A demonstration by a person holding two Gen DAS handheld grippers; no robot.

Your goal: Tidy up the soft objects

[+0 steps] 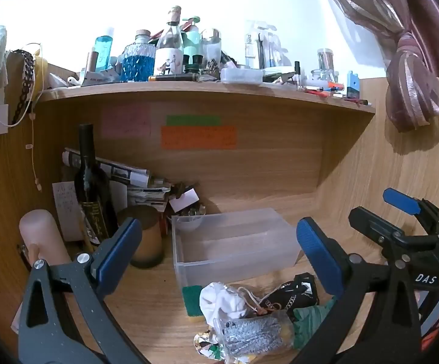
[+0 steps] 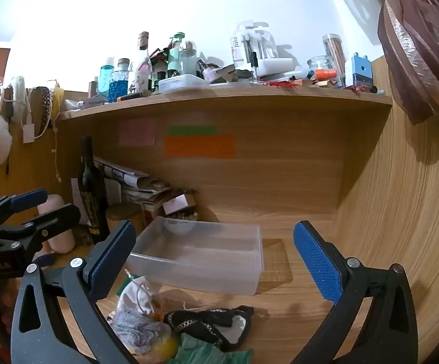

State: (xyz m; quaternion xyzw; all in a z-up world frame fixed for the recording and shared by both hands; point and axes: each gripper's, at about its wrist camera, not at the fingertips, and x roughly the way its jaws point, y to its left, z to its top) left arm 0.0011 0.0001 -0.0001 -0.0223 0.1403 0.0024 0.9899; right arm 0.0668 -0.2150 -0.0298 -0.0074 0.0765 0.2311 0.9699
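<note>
A clear plastic bin (image 1: 280, 251) (image 2: 207, 276) stands empty on the wooden desk. In front of it lies a heap of soft things: a white cloth pouch (image 1: 221, 300) (image 2: 137, 297), a grey knit item in a clear bag (image 1: 249, 332) (image 2: 134, 329), a black patterned fabric piece (image 1: 289, 295) (image 2: 210, 321), a green cloth (image 1: 310, 318) (image 2: 207, 353) and a green-yellow sponge (image 1: 192, 301). My left gripper (image 1: 219, 254) is open and empty above the heap. My right gripper (image 2: 215, 257) is open and empty, to the right of the left one.
A dark wine bottle (image 1: 90, 188) (image 2: 90, 194), a brown cup (image 1: 146, 239), a pink cylinder (image 1: 42, 236) and stacked papers (image 1: 134, 179) crowd the back left corner. A shelf (image 1: 207, 91) overhead carries several bottles. A curtain (image 1: 413, 91) hangs at right.
</note>
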